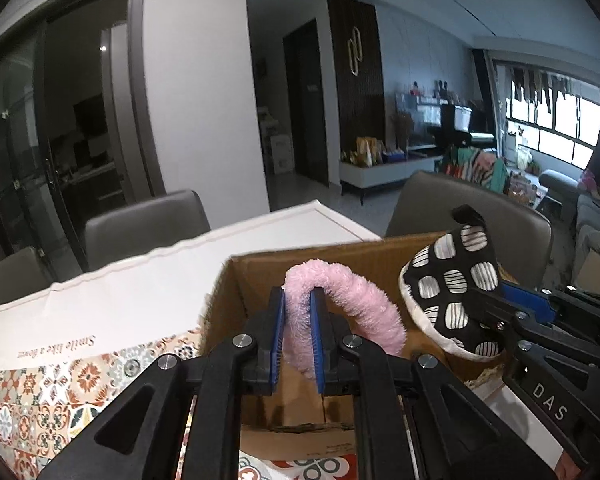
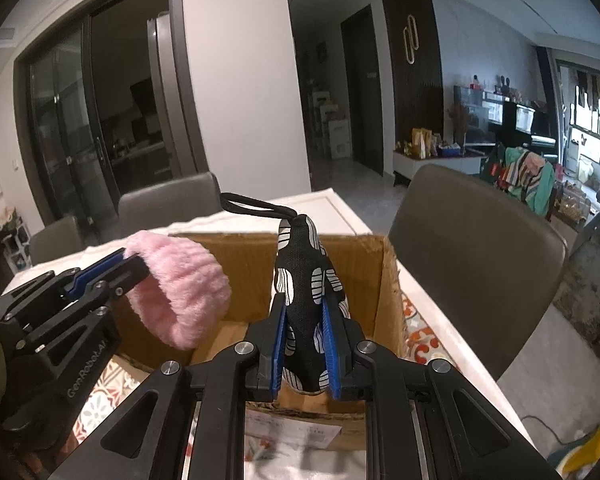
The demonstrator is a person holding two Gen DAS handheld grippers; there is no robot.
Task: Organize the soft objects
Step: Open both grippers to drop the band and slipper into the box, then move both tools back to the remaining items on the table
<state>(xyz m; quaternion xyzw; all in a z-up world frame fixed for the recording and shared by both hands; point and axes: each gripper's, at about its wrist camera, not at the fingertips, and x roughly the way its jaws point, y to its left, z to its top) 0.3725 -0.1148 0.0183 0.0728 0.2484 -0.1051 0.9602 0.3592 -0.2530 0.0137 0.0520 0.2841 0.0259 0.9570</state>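
Held above open cardboard box point(image 2: 376, 280): pink fluffy band point(image 1: 342, 300), light and squashy, clamped across its loop by left gripper point(image 1: 298, 334); soft patterned pouch point(image 2: 308, 304) pinched mid-body by right gripper point(image 2: 305, 350).

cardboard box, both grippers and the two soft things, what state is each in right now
cardboard box: open at the top, standing on the table
pink fluffy band: clamped, held over the box
black patterned pouch: clamped, upright over the box
left gripper: shut on the band
right gripper: shut on the pouch
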